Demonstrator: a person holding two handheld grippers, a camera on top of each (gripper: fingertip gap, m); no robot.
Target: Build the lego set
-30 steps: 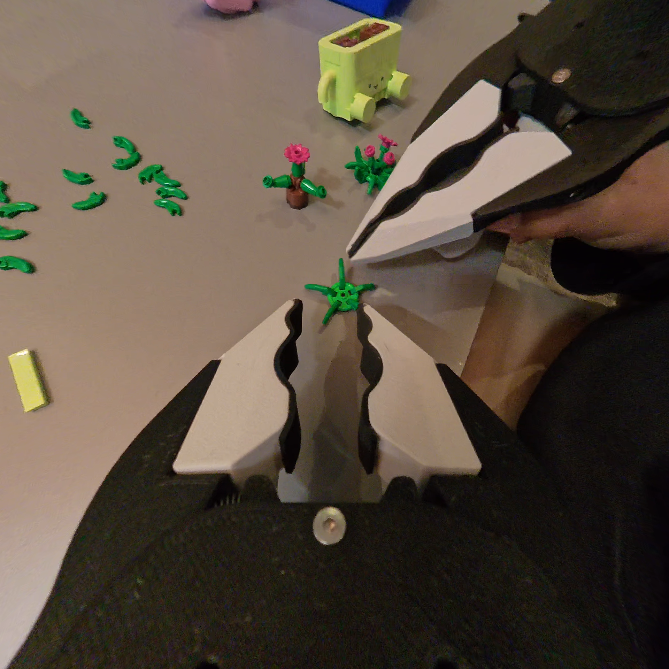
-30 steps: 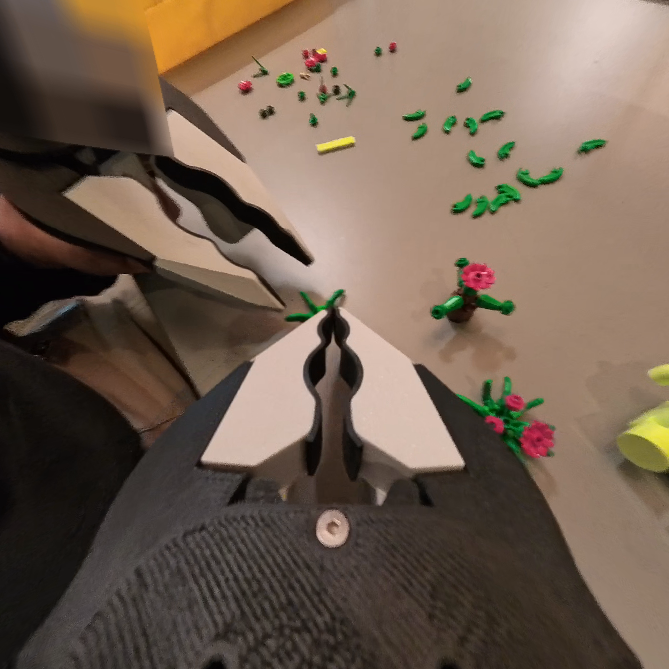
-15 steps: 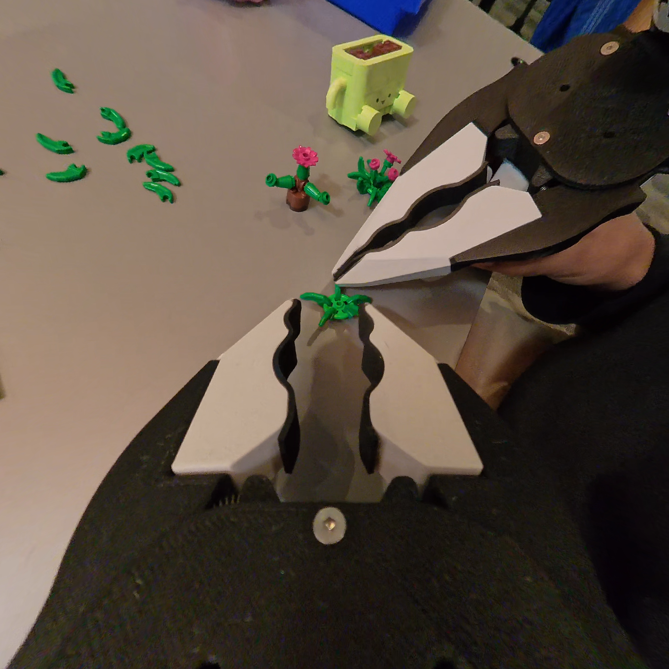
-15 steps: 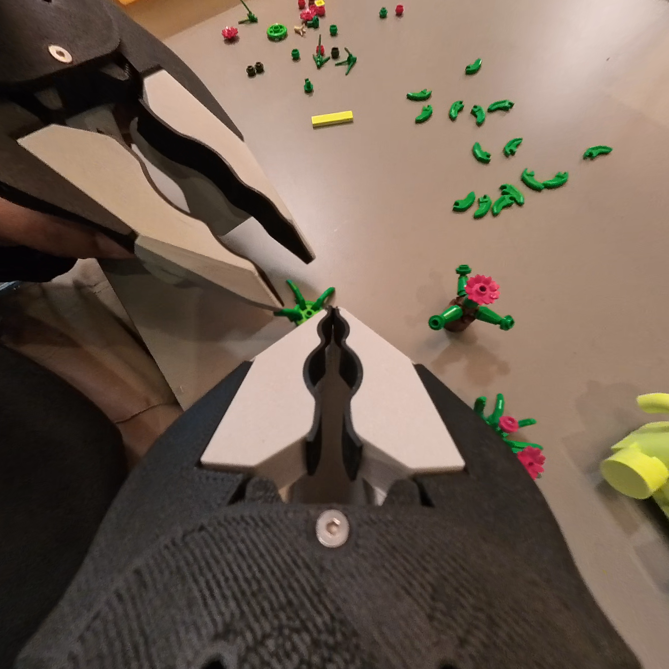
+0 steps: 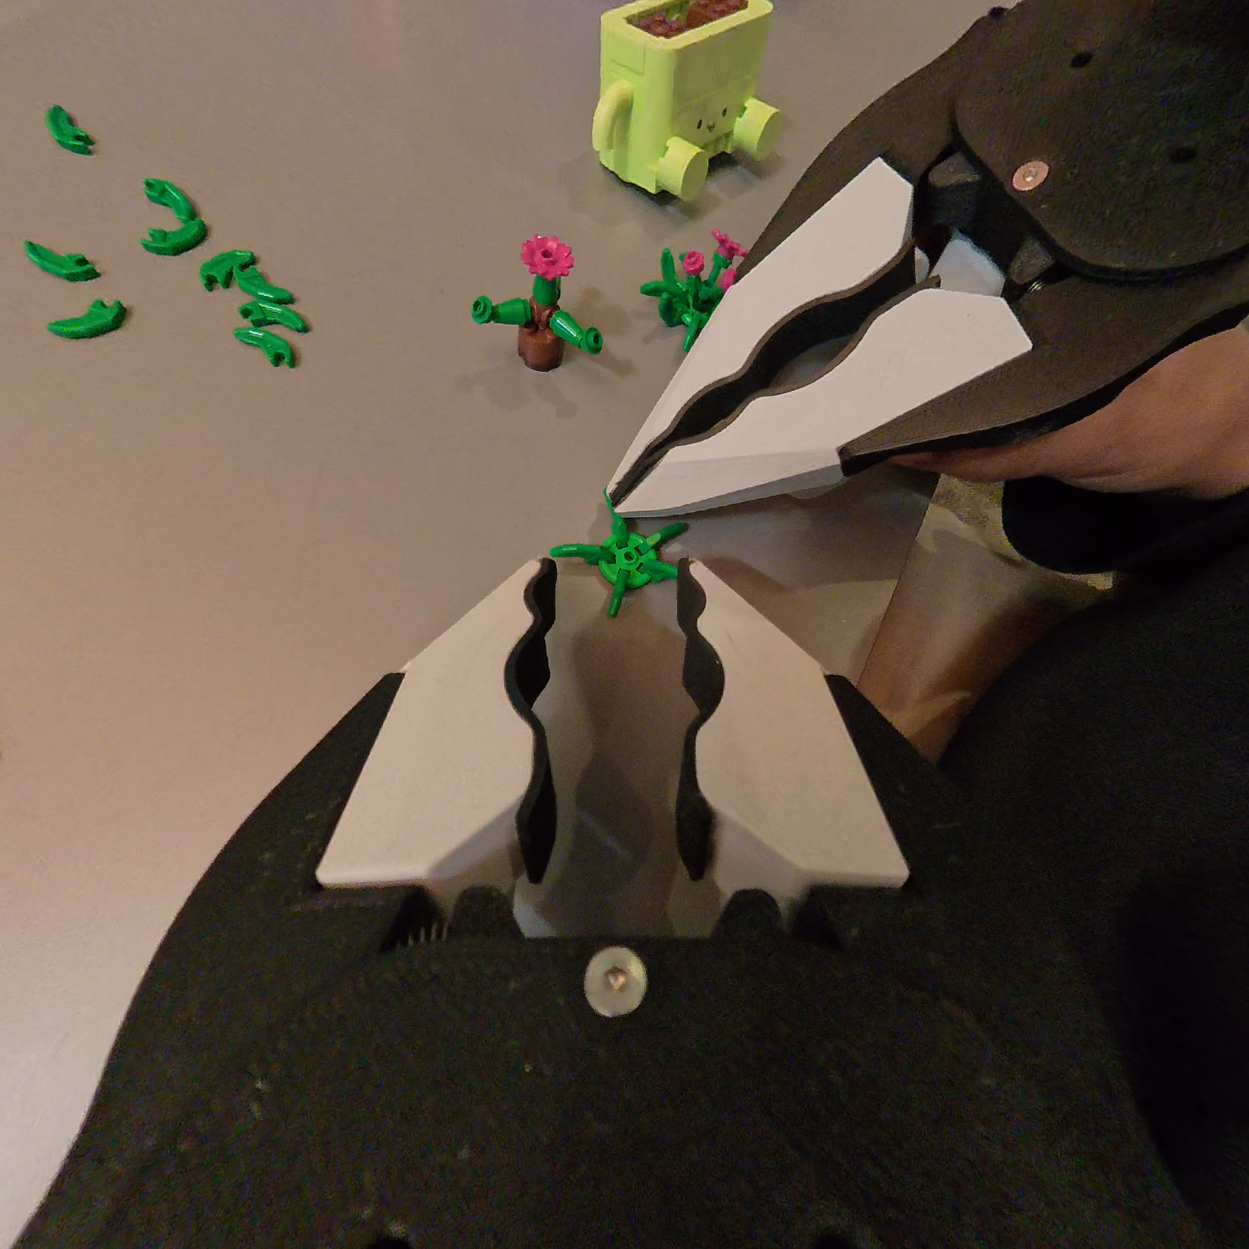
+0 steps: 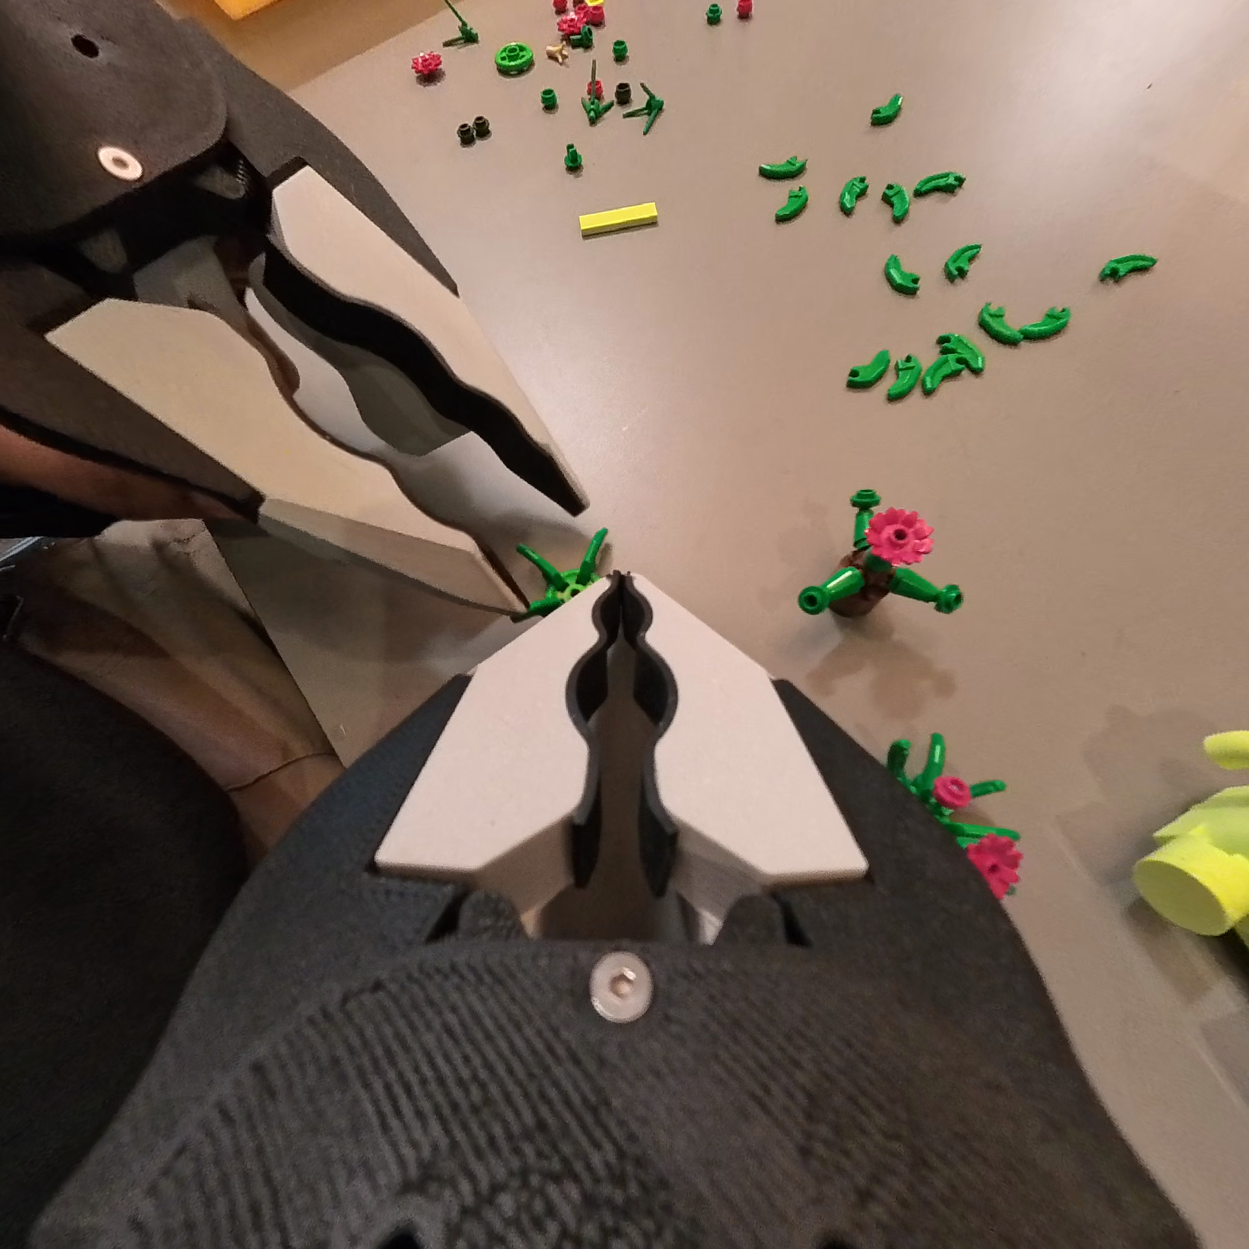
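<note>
A small green stem piece with several thin spikes sits between the open fingertips of my left gripper, close to the table's near edge. My right gripper comes in from the upper right, shut, with its tip pinching the end of one upward spike. In the right wrist view my right gripper is shut. The green piece shows just left of its tip, partly hidden. The open left gripper reaches in from the upper left.
On the grey table stand a pink flower in a brown pot, a green-and-pink flower cluster and a lime planter figure. Several curved green leaves lie left. A yellow tile and small loose parts lie farther off. The grippers are tip to tip, or close to it. Left tips and right tips are each some 15 cm from the yellow tile.
Both grippers have drifted only slightly over the table. The green piece has tilted a little and stays at the two tips. Left jaws stay open, right jaws stay shut.
</note>
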